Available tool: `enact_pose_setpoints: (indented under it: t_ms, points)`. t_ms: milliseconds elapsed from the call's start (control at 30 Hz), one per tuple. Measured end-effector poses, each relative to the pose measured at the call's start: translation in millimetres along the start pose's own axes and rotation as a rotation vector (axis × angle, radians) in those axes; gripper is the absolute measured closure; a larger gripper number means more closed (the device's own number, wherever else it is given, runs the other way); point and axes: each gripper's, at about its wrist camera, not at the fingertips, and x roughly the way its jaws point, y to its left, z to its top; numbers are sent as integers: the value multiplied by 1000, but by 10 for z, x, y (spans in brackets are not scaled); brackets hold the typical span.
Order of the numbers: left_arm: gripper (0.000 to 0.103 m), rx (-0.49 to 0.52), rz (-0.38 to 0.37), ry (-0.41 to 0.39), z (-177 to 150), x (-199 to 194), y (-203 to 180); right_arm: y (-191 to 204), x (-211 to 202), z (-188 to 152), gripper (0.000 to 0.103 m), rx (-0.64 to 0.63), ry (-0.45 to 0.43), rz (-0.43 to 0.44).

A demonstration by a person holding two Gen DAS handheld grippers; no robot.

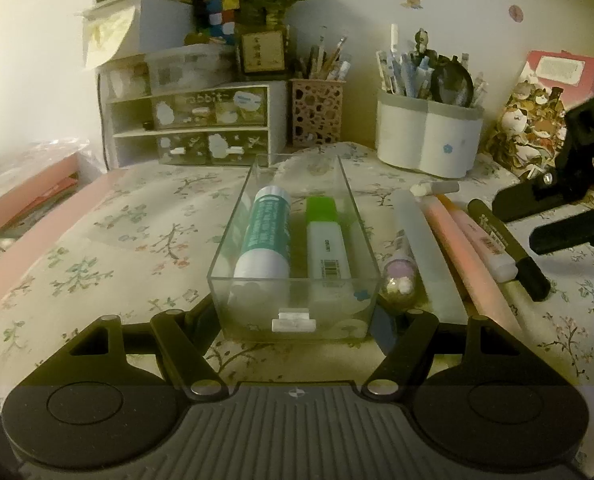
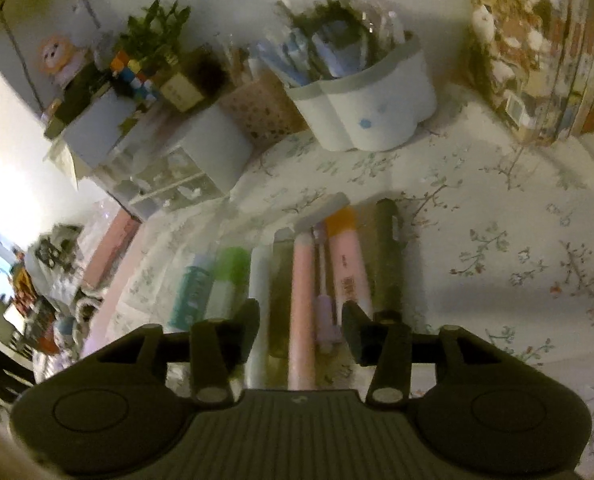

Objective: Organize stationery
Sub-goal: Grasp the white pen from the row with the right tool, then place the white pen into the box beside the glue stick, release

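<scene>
A clear plastic tray (image 1: 361, 240) stands on the floral cloth and holds a teal glue stick (image 1: 265, 232) and a green-capped highlighter (image 1: 325, 236). My left gripper (image 1: 297, 320) has its jaws at the two sides of the tray's near end. To the tray's right lie a white tube (image 1: 421, 240), a pink pen (image 1: 461, 252), a pink highlighter (image 1: 483, 240) and a black marker (image 1: 509, 248). My right gripper (image 2: 301, 324) is open and hovers above these pens; it also shows in the left wrist view (image 1: 553, 216).
A white pen holder (image 1: 429, 136), a pink perforated pen cup (image 1: 317, 112) and a small drawer unit (image 1: 193, 128) stand at the back. A patterned box (image 1: 533, 120) is at the back right. A bead-filled ball pen (image 1: 399, 280) lies beside the tray.
</scene>
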Motion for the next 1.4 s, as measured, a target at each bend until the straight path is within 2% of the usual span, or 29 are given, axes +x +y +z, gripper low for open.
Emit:
enact_pose_setpoints:
  t_ms: [167,533,633,733,833,867,900,1400]
  points:
    - [31,4,-4,0,-5,-14,13,50,98,-75,57,-44,30,-12]
    - [31,4,-3,-3,-23,-30,11,503,275,9,57,-228,51,0]
    - [31,5,-3,-4,-25,-31,8,517,377,-13,57,-229,78,-22]
    - [31,7,-4,-7,-29,-37,10,497,459,-46,57,-224,106,-9]
    - [31,7,-6,-6,-24,-36,14,530,520,-61,72,-251,117,-50]
    - [31,7,-5,-7,-26,-36,13,536,523,-57,82,-260,117,-64]
    - [31,7,-5,-7,-25,-37,12,535,519,-50,85,-255,118,-57]
    - [31,7,-3,-7,-26,-37,8,411,433,-8,86,-155,79,-19]
